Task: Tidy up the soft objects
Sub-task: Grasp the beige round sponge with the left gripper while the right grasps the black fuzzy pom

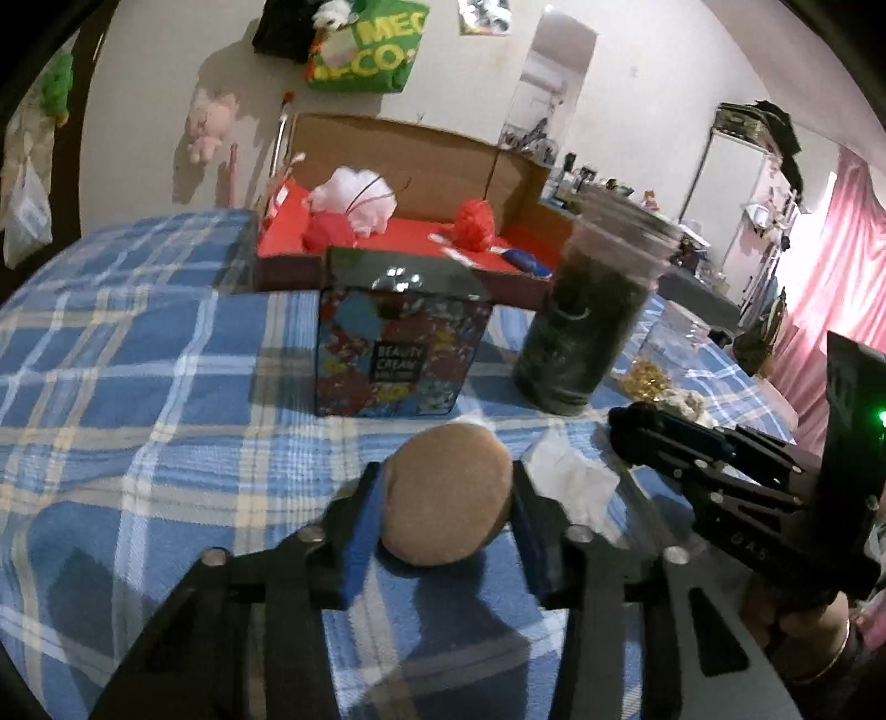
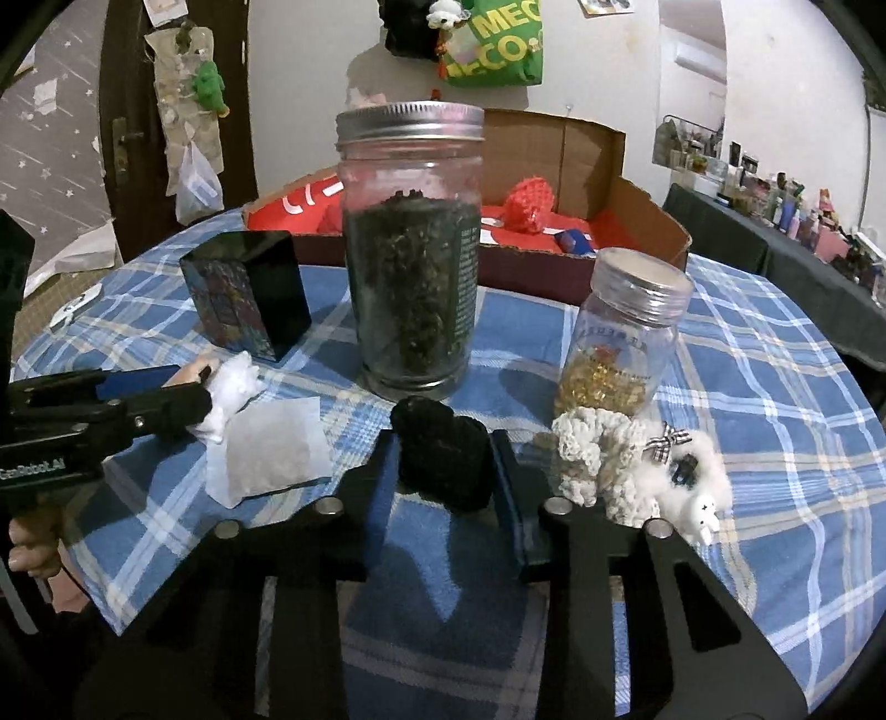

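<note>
Tan sponge puff [image 1: 449, 493]: clamped across its edges in left gripper [image 1: 446, 498], just before patterned tin [image 1: 396, 354]. Black fuzzy piece [image 2: 443, 454]: clamped in right gripper [image 2: 446, 471]. Both likely light, compressible; hold mid-body.

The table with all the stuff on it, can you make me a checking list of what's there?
Surface: blue plaid tablecloth.
Job's things: tan round sponge in left gripper; black fuzzy item in right gripper; white plush; red-lined cardboard box behind.
Clutter: tall jar, small jar, patterned box, white tissue.
Grippers: both closed on their items.
Cables: nothing seen.
Surroundings: green bag on wall, pink curtain.
</note>
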`<control>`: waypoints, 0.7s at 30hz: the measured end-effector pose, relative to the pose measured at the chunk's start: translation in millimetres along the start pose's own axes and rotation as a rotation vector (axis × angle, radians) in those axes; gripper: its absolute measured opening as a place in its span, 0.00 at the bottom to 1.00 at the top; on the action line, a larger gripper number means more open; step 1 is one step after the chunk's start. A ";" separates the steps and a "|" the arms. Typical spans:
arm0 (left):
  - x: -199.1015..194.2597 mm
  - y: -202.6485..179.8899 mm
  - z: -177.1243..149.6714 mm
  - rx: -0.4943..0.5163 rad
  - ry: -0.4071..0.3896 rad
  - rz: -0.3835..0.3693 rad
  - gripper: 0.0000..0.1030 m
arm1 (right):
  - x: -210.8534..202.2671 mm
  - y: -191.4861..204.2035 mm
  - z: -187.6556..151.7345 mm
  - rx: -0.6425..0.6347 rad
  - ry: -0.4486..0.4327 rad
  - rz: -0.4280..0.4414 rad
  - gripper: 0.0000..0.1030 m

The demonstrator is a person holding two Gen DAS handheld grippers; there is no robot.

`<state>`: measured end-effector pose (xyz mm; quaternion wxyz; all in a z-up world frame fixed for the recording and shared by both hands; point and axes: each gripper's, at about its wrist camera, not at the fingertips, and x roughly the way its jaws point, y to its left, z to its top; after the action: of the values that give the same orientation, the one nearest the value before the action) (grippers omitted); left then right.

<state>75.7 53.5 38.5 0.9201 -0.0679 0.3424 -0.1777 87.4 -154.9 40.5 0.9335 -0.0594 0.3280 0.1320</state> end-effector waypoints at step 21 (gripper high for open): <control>-7.5 -39.6 8.6 0.088 -0.038 -0.070 0.35 | -30.6 -11.1 2.1 0.041 -0.077 0.067 0.26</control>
<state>64.9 19.7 59.3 0.9216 -0.0427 0.3144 -0.2234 68.8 -171.5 61.6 0.9416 -0.0241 0.2961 0.1584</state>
